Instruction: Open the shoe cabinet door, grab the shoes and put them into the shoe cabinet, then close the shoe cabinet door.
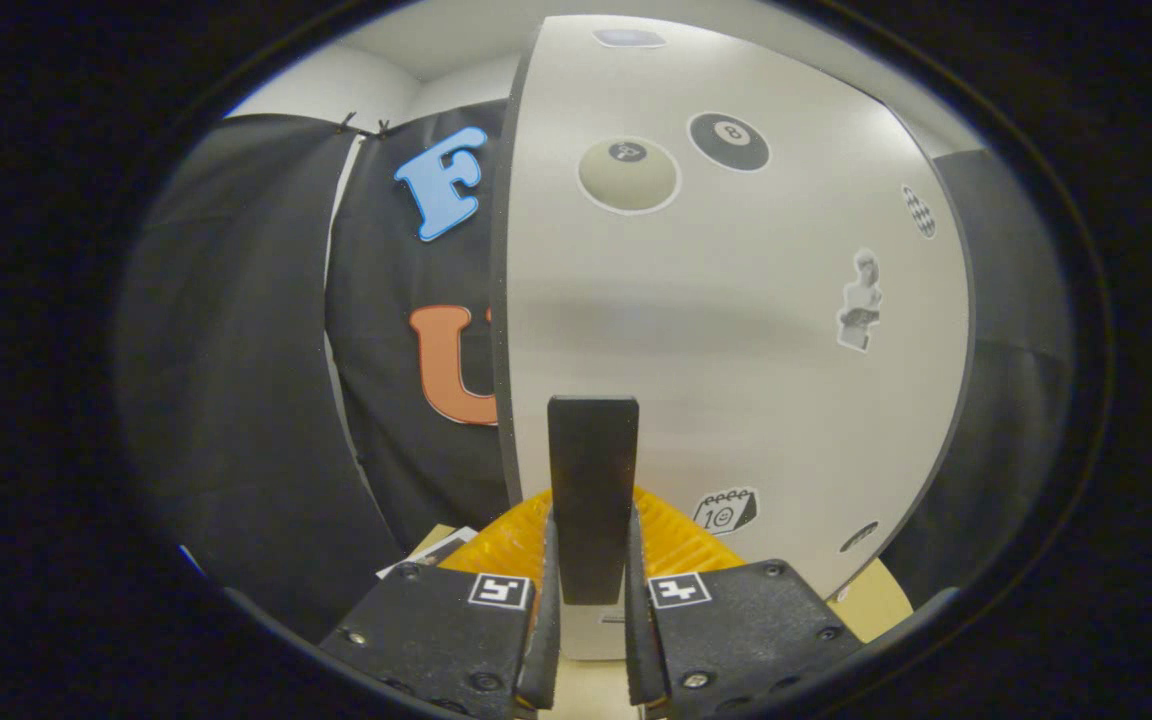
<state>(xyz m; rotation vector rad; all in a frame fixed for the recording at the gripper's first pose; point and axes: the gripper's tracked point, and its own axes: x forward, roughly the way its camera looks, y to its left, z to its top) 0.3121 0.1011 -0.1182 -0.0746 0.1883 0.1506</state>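
Bottom centre: gripper (591, 600) clamped on black bar handle (592, 490) of white stickered cabinet door (736, 330), prob. just starting; shoes etc. left.

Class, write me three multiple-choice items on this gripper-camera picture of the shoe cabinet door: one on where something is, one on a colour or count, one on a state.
1. Where is the black handle?
A. between the jaws
B. far beyond them
C. left of both

2. How many billiard-ball stickers are on the white cabinet door?
A. none
B. two
C. five

3. What state is the gripper in?
A. wide open on nothing
B. shut on the handle
C. holding a shoe

Key: 1 A, the upright handle stands between the two jaws. 2 B, a cream ball sticker and a black eight-ball sticker sit near the door's top. 3 B, both jaws press the handle's sides.
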